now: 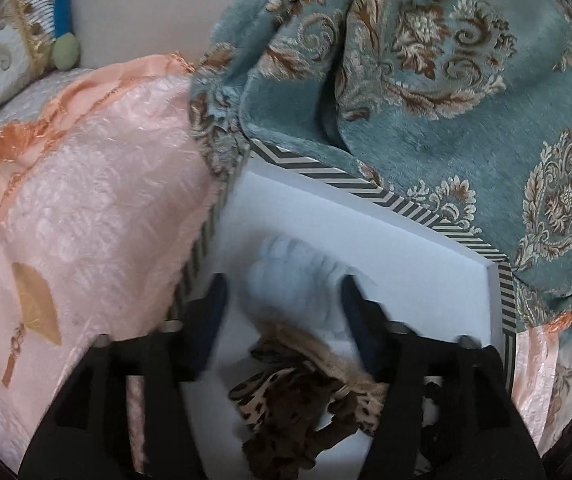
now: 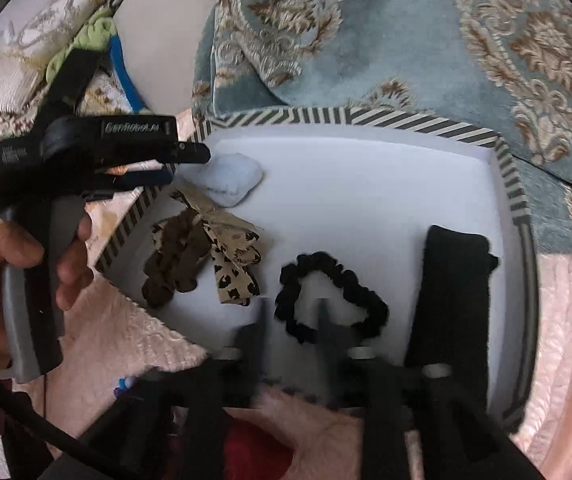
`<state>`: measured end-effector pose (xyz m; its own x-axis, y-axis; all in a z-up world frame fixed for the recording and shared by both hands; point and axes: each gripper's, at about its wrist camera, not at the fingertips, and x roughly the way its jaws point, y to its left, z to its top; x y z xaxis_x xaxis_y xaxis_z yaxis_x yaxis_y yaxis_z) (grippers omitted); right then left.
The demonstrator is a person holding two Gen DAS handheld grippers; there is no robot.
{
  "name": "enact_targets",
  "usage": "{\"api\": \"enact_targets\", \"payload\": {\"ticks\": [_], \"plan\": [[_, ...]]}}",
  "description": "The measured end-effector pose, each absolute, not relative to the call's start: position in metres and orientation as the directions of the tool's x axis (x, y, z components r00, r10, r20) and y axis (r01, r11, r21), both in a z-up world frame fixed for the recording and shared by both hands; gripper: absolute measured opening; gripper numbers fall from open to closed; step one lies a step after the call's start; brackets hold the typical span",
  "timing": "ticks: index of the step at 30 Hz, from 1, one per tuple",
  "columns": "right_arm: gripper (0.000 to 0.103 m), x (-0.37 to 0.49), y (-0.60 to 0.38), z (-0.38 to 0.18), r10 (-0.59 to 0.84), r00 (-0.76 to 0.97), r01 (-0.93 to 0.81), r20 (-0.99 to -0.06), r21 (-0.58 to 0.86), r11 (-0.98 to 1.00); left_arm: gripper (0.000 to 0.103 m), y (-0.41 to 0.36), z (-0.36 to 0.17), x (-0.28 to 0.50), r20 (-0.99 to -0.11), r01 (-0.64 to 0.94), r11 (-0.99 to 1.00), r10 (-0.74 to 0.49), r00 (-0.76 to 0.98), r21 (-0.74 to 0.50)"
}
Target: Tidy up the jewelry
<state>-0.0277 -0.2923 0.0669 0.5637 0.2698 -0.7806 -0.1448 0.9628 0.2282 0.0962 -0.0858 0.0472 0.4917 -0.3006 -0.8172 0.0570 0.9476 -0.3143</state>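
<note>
A white tray with a striped rim (image 2: 406, 122) lies on the bed. In it are a pale blue fluffy scrunchie (image 2: 232, 182), a leopard-print bow with a brown scrunchie (image 2: 206, 248), a black scrunchie (image 2: 330, 296) and a black fabric band (image 2: 450, 300). My left gripper (image 1: 284, 292) is open, its fingers either side of the blue scrunchie (image 1: 294, 280), which rests on the tray (image 1: 406, 248); the leopard bow (image 1: 298, 392) lies below it. The left gripper also shows in the right wrist view (image 2: 182, 164). My right gripper (image 2: 292, 320) is open and empty above the black scrunchie.
A teal floral blanket (image 1: 466, 80) is bunched behind the tray and overlaps its far rim. A pink satin quilt (image 1: 86, 200) lies to the left and under the tray. A blue headband (image 2: 124, 72) and patterned pillows lie at the far left.
</note>
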Motion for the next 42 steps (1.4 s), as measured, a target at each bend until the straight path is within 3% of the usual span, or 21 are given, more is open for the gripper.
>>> {"api": "enact_targets", "payload": {"ticks": [5, 14, 22, 28, 42], "plan": [[0.045, -0.055, -0.302, 0.094, 0.260, 0.613, -0.121, -0.746, 0.237, 0.964, 0.069, -0.081, 0.066, 0.072, -0.810, 0.087, 0.952, -0.296, 0.506, -0.293], [0.046, -0.120, -0.304, 0.128, 0.196, 0.661, -0.032, -0.725, 0.233, 0.972, 0.069, -0.078, 0.097, -0.017, -0.808, 0.168, 0.981, -0.176, 0.562, -0.097], [0.047, -0.161, -0.296, 0.137, 0.137, 0.669, 0.028, -0.730, 0.209, 0.978, 0.069, -0.080, 0.116, -0.085, -0.771, 0.194, 0.979, -0.174, 0.612, -0.067], [0.056, -0.193, -0.298, 0.143, 0.108, 0.676, 0.064, -0.729, 0.204, 0.977, 0.069, -0.083, 0.127, -0.124, -0.739, 0.208, 0.978, -0.163, 0.654, -0.032], [0.056, -0.232, -0.308, 0.146, 0.075, 0.678, 0.115, -0.732, 0.206, 0.972, 0.069, -0.074, 0.138, -0.167, -0.732, 0.212, 0.976, -0.183, 0.656, -0.054]]}}
